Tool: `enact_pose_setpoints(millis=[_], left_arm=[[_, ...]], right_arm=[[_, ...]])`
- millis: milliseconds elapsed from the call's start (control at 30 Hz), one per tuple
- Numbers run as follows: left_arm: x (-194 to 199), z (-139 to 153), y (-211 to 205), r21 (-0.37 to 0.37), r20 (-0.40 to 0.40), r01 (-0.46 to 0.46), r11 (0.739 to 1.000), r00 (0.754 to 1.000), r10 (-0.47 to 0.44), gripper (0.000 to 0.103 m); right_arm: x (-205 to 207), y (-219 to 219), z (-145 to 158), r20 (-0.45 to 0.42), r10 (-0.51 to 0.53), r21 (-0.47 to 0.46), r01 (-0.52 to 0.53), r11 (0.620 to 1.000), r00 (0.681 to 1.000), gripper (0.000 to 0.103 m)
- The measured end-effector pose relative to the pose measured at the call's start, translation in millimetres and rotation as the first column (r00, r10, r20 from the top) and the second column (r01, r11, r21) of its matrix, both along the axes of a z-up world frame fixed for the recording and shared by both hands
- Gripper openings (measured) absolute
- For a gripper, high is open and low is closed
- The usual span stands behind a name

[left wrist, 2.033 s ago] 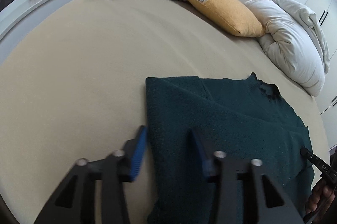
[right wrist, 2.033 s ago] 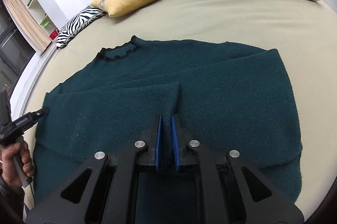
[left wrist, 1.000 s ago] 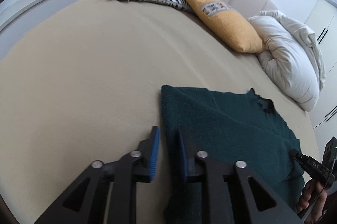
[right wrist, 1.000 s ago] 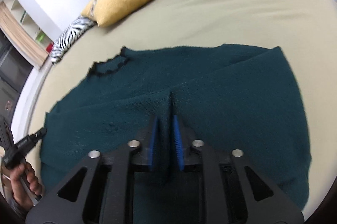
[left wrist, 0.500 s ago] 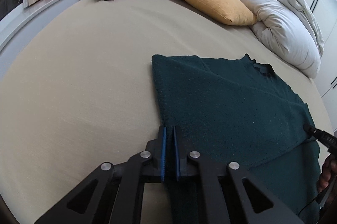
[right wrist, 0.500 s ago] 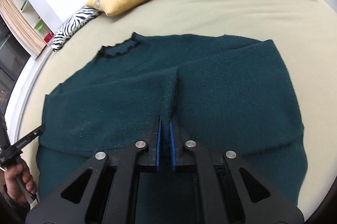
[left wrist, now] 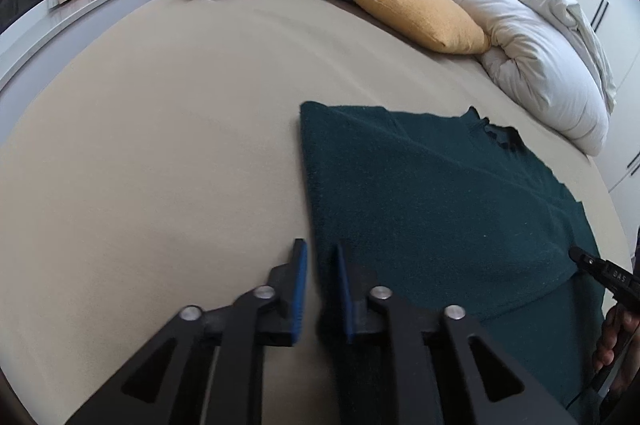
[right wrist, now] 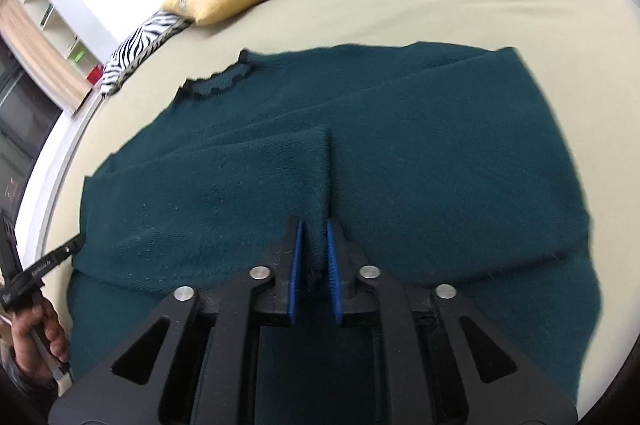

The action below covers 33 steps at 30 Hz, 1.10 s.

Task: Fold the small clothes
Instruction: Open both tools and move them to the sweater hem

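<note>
**Both tongs easing off the sweater**

Left wrist: my left tongs (left wrist: 322,289) sit at the green sweater (left wrist: 432,201)'s left edge on the bed (left wrist: 160,129). The edge lies between the jaws, which have just parted from near-shut; the pads look clear of the cloth.

Right wrist: my right tongs (right wrist: 314,269) straddle the folded sleeve's cuff edge at mid-sweater, likewise just reopened slightly, cloth still between. The sweater runs crosswise ahead.

**Readable text: one partial mark only**

Left wrist view: white letters "BAS" on the black finger of the right gripper (left wrist: 600,271) at the frame's right edge, possibly cut off or part of a longer word. Right wrist view: white print on the black finger of the left gripper (right wrist: 50,259), too small and blurred to read. Nothing else legible anywhere.
</note>
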<state>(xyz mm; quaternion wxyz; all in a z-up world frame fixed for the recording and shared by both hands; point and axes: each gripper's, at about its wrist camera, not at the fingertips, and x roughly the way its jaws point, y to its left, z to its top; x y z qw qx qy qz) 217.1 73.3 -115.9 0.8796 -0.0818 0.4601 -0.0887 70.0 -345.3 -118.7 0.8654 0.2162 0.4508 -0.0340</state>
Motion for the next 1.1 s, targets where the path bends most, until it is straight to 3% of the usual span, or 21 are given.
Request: enact_pose_setpoints(millis=[100, 133, 200, 267, 367, 700, 933, 1100], left_arm=[[-22.5, 18.5, 4.6, -0.009, 0.034, 0.010, 1.000, 0.999, -0.010, 0.033], [-31.9, 23.8, 7.2, -0.020, 0.042, 0.014, 1.000, 0.999, -0.013, 0.041], [-55.5, 33.0, 12.6, -0.047, 0.048, 0.033, 0.998, 0.998, -0.031, 0.051], [-79.9, 38.0, 17.0, -0.078, 0.044, 0.058, 0.995, 0.998, -0.055, 0.065], [-121.8, 39.3, 22.8, -0.120, 0.032, 0.095, 0.988, 0.995, -0.091, 0.076], [-230.3, 2.1, 70.0, -0.322, -0.177, 0.030, 0.946, 0.980, -0.092, 0.076], [-264.2, -14.2, 65.1, -0.388, -0.253, 0.044, 0.921, 0.955, -0.152, 0.074], [-272.1, -25.0, 65.2, -0.465, -0.295, 0.035, 0.884, 0.936, -0.192, 0.074]], right_arm=[[-27.9, -7.0, 24.0, 0.064, -0.041, -0.032, 0.043, 0.999, 0.997, 0.030], [-42.0, -9.8, 32.2, 0.087, -0.050, -0.046, 0.054, 0.998, 0.995, 0.041], [-71.5, -14.8, 47.0, 0.125, -0.062, -0.047, 0.069, 0.997, 0.990, 0.054], [-101.1, -19.1, 56.0, 0.141, -0.058, -0.035, 0.064, 0.997, 0.988, 0.057], [-152.5, -25.2, 61.8, 0.140, -0.053, -0.015, 0.056, 0.998, 0.989, 0.057], [-286.8, -52.3, 45.9, 0.108, -0.074, 0.151, 0.058, 0.987, 0.991, 0.057], [-334.5, -69.9, 28.5, 0.074, -0.112, 0.259, 0.090, 0.962, 0.991, 0.057], [-359.9, -75.4, 19.3, 0.063, -0.117, 0.303, 0.092, 0.949, 0.991, 0.056]])
